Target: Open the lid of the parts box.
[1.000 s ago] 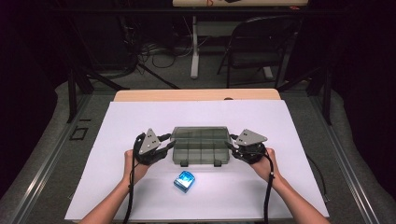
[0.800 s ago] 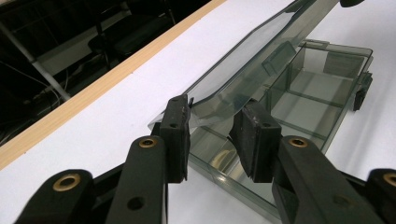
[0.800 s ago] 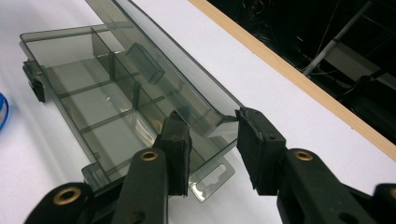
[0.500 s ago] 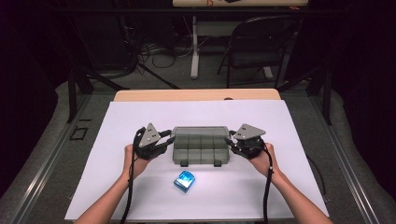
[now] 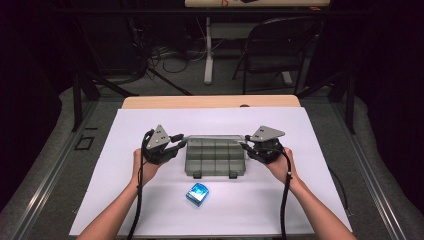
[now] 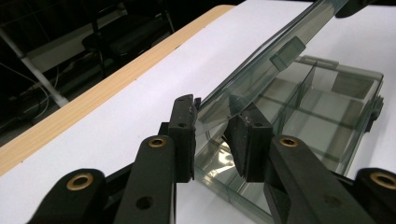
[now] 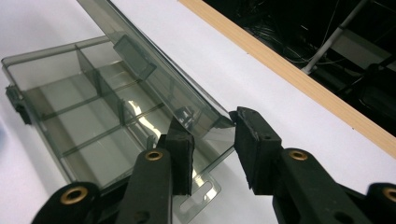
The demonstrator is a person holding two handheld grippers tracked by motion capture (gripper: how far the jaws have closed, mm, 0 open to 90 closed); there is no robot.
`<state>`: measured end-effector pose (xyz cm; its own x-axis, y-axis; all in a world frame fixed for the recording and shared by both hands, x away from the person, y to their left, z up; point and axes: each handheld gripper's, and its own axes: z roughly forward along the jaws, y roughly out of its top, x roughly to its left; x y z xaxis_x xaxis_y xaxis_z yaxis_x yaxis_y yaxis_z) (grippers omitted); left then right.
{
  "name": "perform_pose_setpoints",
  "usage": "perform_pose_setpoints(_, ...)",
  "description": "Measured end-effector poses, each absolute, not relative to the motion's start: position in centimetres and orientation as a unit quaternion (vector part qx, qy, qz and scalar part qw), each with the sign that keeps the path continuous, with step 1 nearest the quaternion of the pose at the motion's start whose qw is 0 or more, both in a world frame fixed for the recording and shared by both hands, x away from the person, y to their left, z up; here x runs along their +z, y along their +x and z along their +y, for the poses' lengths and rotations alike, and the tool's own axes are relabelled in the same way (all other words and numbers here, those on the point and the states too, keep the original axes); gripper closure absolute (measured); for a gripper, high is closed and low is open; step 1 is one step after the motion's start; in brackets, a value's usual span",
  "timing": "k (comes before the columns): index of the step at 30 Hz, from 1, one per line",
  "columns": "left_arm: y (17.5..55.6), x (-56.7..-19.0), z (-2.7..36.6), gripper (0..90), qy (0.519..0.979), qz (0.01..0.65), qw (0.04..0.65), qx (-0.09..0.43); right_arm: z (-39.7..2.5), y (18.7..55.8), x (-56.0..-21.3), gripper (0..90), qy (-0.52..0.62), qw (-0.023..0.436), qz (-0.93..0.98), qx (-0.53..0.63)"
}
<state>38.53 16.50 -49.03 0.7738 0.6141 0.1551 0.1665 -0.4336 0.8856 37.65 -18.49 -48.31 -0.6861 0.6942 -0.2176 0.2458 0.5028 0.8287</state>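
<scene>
While the person's hands come in from the near edge of the worktop (image 5: 125, 130), the left claw (image 5: 176, 145) sits at the left end of a smoky clear plastic box (image 5: 214, 159) that rests near the middle of the white sheet. In the left gripper view this claw (image 6: 212, 135) has the corner of the raised lid (image 6: 261, 70) between its two pads; whether the pads press on the lid or just bracket it cannot be told, since a narrow gap seems to show beside the corner. The lid slants up and away from that corner, tilted over the open tray. The tray is split into small compartments by clear dividers, and two dark latches sit on its near wall. In front of the box, well apart from it and closer to the person, lies a small blue packet (image 5: 198, 193). At the right end of the box the right claw (image 5: 246, 145) mirrors the left. In the right gripper view this claw (image 7: 212, 135) holds the other corner of the lid (image 7: 154, 70) between its pads, one pad under the clear edge and the other just beside the lid's corner; again a firm grip cannot be told for sure. Beyond the sheet runs the bare wooden strip of the worktop, and behind it stands a dark folding chair (image 5: 272, 55).
</scene>
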Motion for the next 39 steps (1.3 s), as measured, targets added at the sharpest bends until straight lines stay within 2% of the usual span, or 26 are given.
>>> perform_pose_setpoints(39,41.4,-48.6,16.6,78.3,0.799,0.260,0.491,0.229,-18.5,41.0,-47.5,74.2,0.328,0.261,0.804,0.421)
